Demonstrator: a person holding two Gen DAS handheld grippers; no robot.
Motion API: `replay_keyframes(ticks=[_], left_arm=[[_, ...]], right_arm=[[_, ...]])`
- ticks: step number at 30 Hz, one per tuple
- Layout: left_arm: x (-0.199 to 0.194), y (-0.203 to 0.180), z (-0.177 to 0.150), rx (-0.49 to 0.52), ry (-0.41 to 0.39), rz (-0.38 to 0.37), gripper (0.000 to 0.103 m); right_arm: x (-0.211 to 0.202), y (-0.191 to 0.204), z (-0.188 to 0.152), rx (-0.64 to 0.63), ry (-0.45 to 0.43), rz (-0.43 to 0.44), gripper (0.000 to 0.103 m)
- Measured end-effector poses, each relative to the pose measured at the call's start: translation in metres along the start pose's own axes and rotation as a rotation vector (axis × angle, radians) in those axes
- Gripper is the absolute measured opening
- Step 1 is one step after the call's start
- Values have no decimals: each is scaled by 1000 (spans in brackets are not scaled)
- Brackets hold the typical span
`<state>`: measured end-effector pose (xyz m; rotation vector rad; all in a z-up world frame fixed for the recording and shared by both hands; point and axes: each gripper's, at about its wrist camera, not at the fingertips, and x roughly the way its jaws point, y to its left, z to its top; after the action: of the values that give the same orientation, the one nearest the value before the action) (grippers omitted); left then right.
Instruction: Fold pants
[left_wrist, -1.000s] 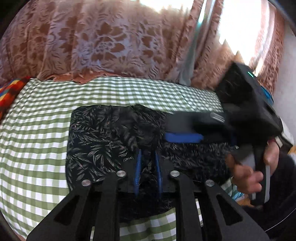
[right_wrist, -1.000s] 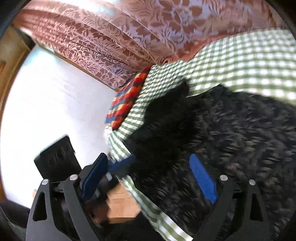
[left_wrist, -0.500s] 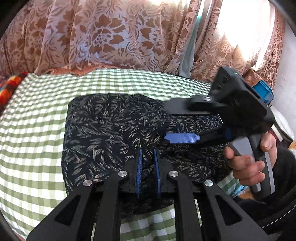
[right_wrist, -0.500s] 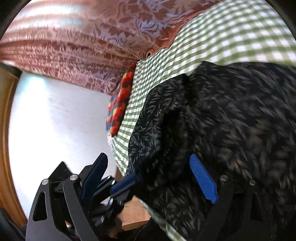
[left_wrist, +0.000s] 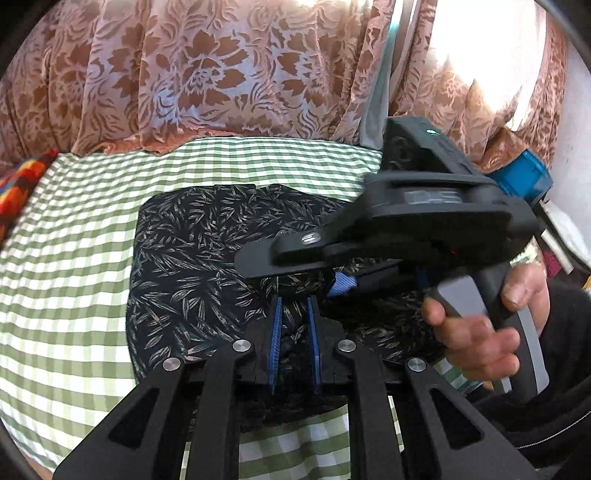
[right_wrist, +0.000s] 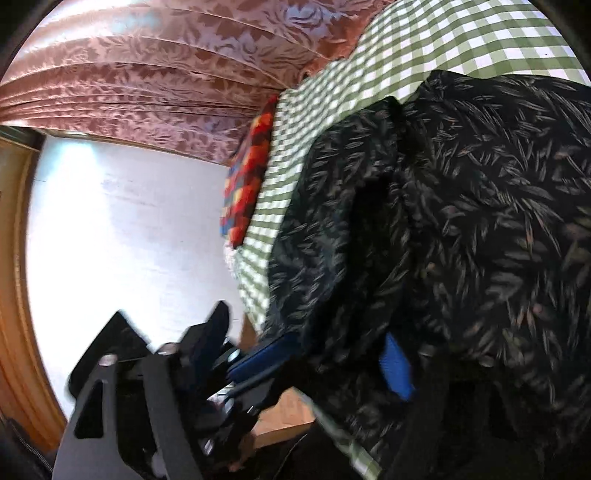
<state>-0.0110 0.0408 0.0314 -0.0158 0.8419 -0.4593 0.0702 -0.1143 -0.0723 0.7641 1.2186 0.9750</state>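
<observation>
**Pants bunched on the bed, both tools at the near edge**

Your pants (left_wrist: 207, 258), black with a leaf print, lie folded into a compact block on the green-checked bed (left_wrist: 74, 266). In the left view the block's long axis runs left to right, one short edge facing the striped cloth (left_wrist: 18, 188) at the far left.

Your left tool (left_wrist: 293, 332) pinches the near hem, blue pads narrowed with cloth between them. Your right tool (right_wrist: 325, 354) is spread wide, its right pad buried in the fabric; your hand (left_wrist: 484, 332) grips its handle.

Since a second ago, the right tool has swung across and closer over the pants, and a fold has risen before its camera.
</observation>
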Motion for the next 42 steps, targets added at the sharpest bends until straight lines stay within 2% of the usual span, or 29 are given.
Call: replay_keyframes(ticks=[1,3,4,7,8,9,11,19,22,25,27,28,33,35,38,42], left_arm=[[-1,0,0,4,0,3,11],[-1,-2,0,16,6,21,12],[-1,-2,0,23,8,35,12],[-1,-1,-1,23,12,38,12],[-2,-1,-1,25,11,42,12],[-3,-1,-1,27,9,45,18],[-7,-1,-2,29,5,41,25],[-21,-1,-7,41,-10,53,25],[-31,5,-8,23,-19,30,26],[-49,24,-5,-54,-47,2,26],[-66,47,-2,-138,-93,9,42],[-73,57,-1,-179,-117,3,44],[-101,130,-5,-499,-218,-74,44],[-100,145,-9,-562,-220,-74,44],[-89,149,-9,-599,-202,-101,44],[-63,127,3,-556,-166,-159,44]], right_arm=[[2,-4,2,15,-1,-9,54],[4,-7,4,20,-5,-27,44],[3,-8,4,12,-6,-42,32],[2,-9,1,-23,-11,-93,18],[2,-7,0,-39,-15,-105,17],[2,-4,-1,-63,-19,-120,16],[3,4,-3,-102,-30,-154,15],[3,24,-4,-173,-44,-193,14],[3,35,0,-198,-49,-209,13],[3,48,4,-240,-46,-235,13],[5,61,8,-276,-44,-254,13],[5,69,10,-299,-42,-263,13],[-4,119,20,-455,-69,-320,13],[-11,133,21,-496,-88,-331,13],[-35,150,18,-565,-130,-353,13],[-77,149,2,-606,-190,-386,13]])
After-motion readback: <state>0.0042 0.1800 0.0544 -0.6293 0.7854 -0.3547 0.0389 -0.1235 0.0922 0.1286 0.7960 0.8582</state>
